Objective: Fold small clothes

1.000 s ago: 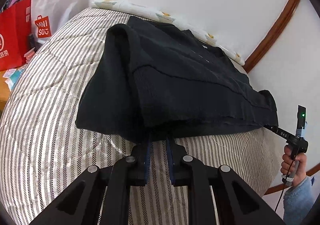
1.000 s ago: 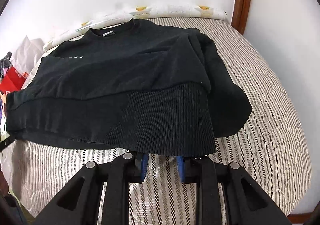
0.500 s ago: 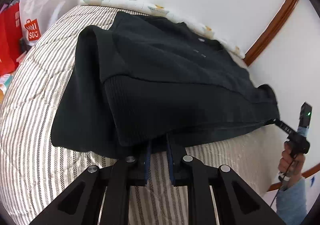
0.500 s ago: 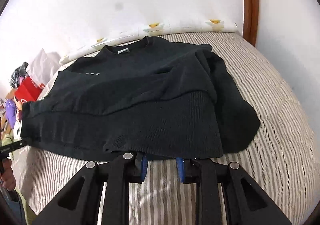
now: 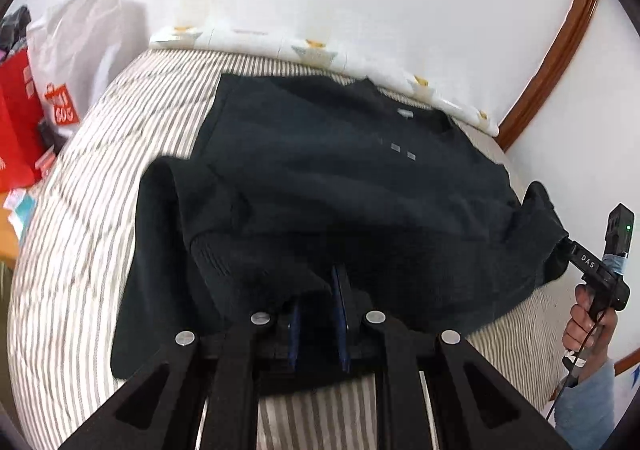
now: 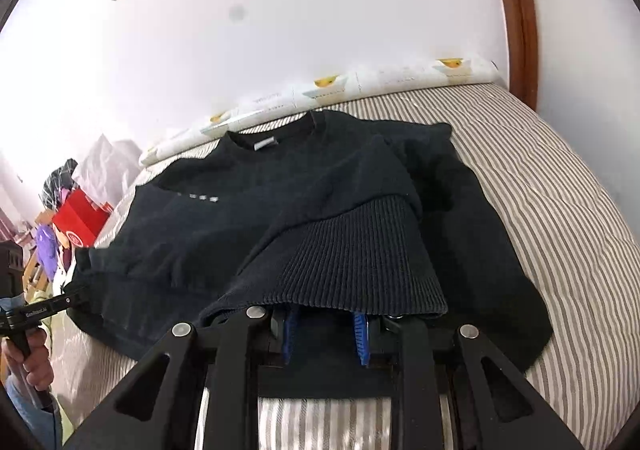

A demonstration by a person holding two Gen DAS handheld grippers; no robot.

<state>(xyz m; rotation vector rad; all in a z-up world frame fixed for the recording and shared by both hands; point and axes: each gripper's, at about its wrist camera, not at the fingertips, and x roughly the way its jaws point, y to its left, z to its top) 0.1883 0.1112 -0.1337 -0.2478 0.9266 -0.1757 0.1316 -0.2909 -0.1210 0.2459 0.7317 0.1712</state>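
Black sweatshirt (image 6: 280,210) lies across the striped bed (image 6: 560,190), collar at the far side, with your left gripper (image 5: 318,314) and right gripper (image 6: 324,334) each clenched on a corner of its near ribbed hem (image 6: 360,262). If one corner travels ahead, your fold could land skewed. A shallow bite on that thick ribbing might slip and drop the hem short.

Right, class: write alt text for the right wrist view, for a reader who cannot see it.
A black sweater lies on a striped bed, its ribbed hem lifted over the right tool, which grips it. At far left a hand holds the left tool on the hem's other corner.
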